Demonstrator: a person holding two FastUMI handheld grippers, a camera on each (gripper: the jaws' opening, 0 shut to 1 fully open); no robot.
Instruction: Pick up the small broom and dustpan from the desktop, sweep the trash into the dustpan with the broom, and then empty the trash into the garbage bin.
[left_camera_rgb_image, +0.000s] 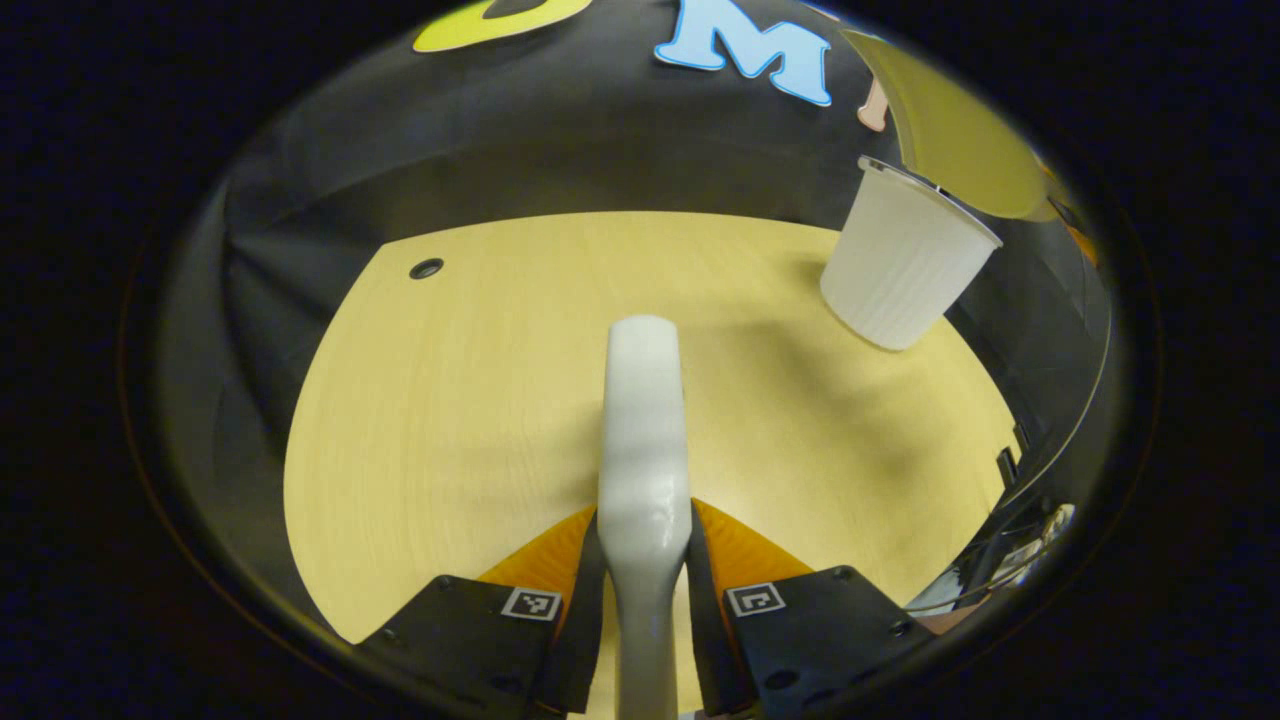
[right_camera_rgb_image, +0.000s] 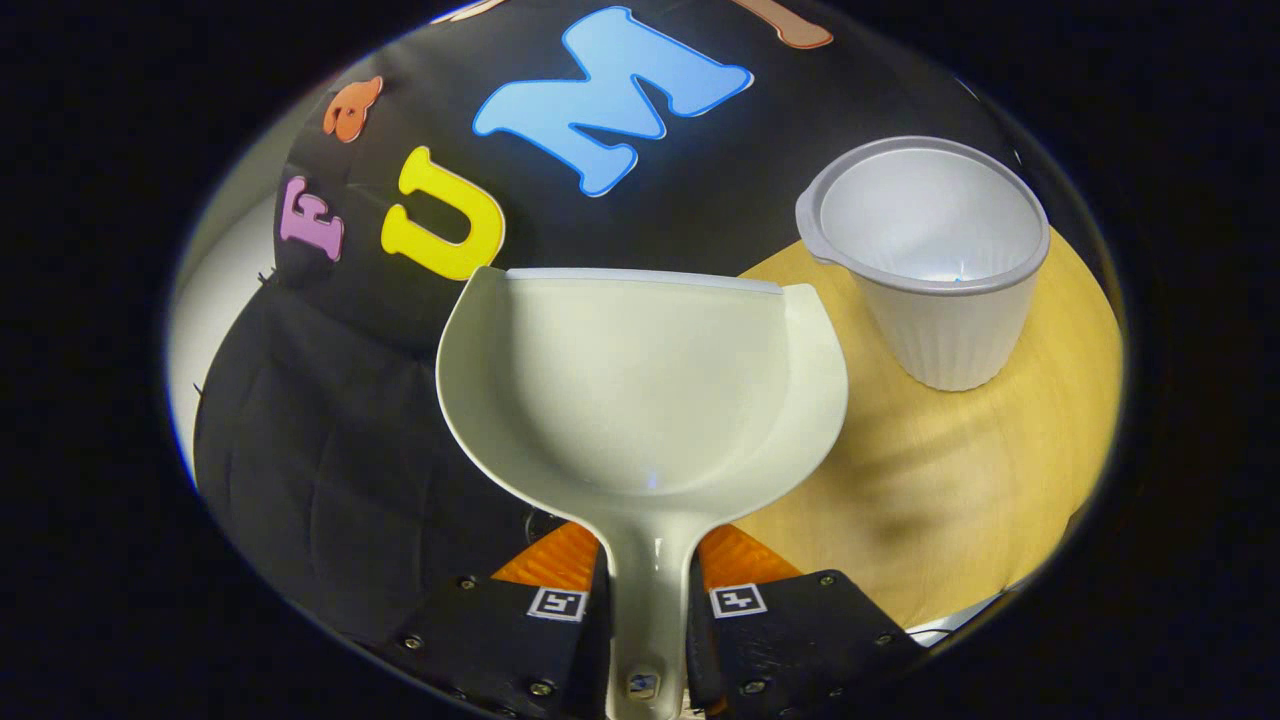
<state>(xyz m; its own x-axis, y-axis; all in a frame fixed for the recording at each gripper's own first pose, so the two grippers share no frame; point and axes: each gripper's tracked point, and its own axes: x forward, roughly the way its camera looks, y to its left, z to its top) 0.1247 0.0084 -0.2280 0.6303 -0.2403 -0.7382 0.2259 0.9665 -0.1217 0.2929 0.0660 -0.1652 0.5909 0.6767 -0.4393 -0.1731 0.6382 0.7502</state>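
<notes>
Right gripper (right_camera_rgb_image: 645, 600) is clamped on the dustpan (right_camera_rgb_image: 640, 390) by its narrow handle, both fingers pressing the neck just below the scoop, and that looks the sensible hold: the handle is the only slim part the fingers can span. The pan is pale, glossy, one-piece plastic, so I'd judge it light and stiff but slick, liable to swivel in the grip if tipped fast. Its scoop looks empty, wide front lip pointing away, held out over the table edge, left of the garbage bin (right_camera_rgb_image: 930, 270). That bin is a white ribbed tub, open-mouthed, upright on the wooden desktop (right_camera_rgb_image: 960, 500); light too, I'd guess, easy to knock over with a stray nudge.

Over in the left gripper view, the left gripper (left_camera_rgb_image: 645, 590) is closed on a smooth white handle, the broom (left_camera_rgb_image: 642, 430), I take it, though the bristles can't be seen. It juts forward above the desktop (left_camera_rgb_image: 450, 420). Rigid, shiny, rounded at the tip, gripped low on the shaft. The bin (left_camera_rgb_image: 905, 265) stands far right, well apart from it
</notes>
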